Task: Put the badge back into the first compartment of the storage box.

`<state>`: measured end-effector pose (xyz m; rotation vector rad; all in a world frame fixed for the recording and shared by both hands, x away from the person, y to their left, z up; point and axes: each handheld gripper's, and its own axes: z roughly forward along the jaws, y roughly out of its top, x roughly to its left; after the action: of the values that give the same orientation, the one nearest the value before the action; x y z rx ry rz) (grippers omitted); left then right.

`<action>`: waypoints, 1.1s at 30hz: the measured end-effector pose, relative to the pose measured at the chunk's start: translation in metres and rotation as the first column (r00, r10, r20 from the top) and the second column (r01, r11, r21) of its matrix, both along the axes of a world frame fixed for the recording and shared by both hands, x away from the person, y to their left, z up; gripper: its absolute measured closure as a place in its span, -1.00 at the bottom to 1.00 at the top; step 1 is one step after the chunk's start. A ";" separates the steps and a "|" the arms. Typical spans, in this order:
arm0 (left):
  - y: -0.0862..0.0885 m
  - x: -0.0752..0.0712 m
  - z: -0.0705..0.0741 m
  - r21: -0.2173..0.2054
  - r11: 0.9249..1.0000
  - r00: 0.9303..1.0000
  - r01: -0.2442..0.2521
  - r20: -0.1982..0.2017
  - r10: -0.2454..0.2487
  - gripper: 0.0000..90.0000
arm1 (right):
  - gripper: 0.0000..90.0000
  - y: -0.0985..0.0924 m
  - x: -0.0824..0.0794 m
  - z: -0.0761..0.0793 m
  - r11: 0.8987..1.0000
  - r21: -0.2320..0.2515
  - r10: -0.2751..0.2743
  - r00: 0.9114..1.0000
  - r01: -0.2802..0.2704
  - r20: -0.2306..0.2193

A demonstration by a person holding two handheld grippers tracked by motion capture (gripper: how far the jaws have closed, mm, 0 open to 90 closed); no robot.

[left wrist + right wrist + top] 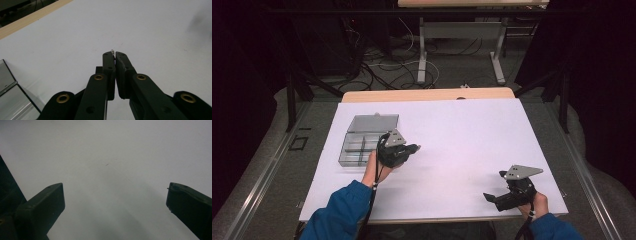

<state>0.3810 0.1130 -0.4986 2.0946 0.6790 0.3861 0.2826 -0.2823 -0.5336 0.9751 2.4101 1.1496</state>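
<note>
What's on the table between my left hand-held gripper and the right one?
Nothing: in the high view the white table cover lies bare between the left hand-held gripper and the right hand-held gripper.

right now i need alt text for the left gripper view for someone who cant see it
The left claw is shut on a tiny silvery part pinched at its tips, held over a white table. A clear plastic box sits at the lower left edge, and a strip of the table's wooden edge runs across the top left.
</note>
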 end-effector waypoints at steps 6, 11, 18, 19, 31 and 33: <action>0.011 -0.001 0.003 -0.016 1.000 1.000 -0.025 0.010 0.025 0.93 | -0.97 0.000 0.000 0.000 1.000 -0.005 0.002 1.000 -0.002 -0.004; 0.023 -0.003 0.006 -0.019 0.998 0.998 -0.054 0.014 0.054 0.93 | -0.97 0.001 -0.001 0.000 1.000 0.001 -0.001 1.000 0.001 -0.010; 0.040 -0.004 0.009 -0.031 0.995 0.996 -0.091 0.017 0.092 0.93 | -0.97 0.001 0.000 0.000 1.000 -0.006 -0.001 1.000 0.001 -0.013; 0.043 -0.004 0.010 -0.034 0.994 0.995 -0.101 0.015 0.101 0.93 | -0.97 0.000 0.001 0.000 1.000 -0.011 0.010 1.000 -0.010 -0.006; 0.066 -0.007 0.012 -0.048 0.986 0.987 -0.158 0.022 0.159 0.93 | -0.97 0.001 0.000 0.000 1.000 -0.001 -0.006 1.000 0.006 -0.003; 0.069 -0.008 0.012 -0.050 0.985 0.985 -0.168 0.023 0.169 0.93 | -0.97 0.001 0.001 0.000 1.000 -0.009 0.007 1.000 -0.007 -0.002</action>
<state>0.3734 0.1820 -0.4869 1.9895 0.8447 0.4873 0.2832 -0.2816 -0.5336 0.9664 2.4197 1.1397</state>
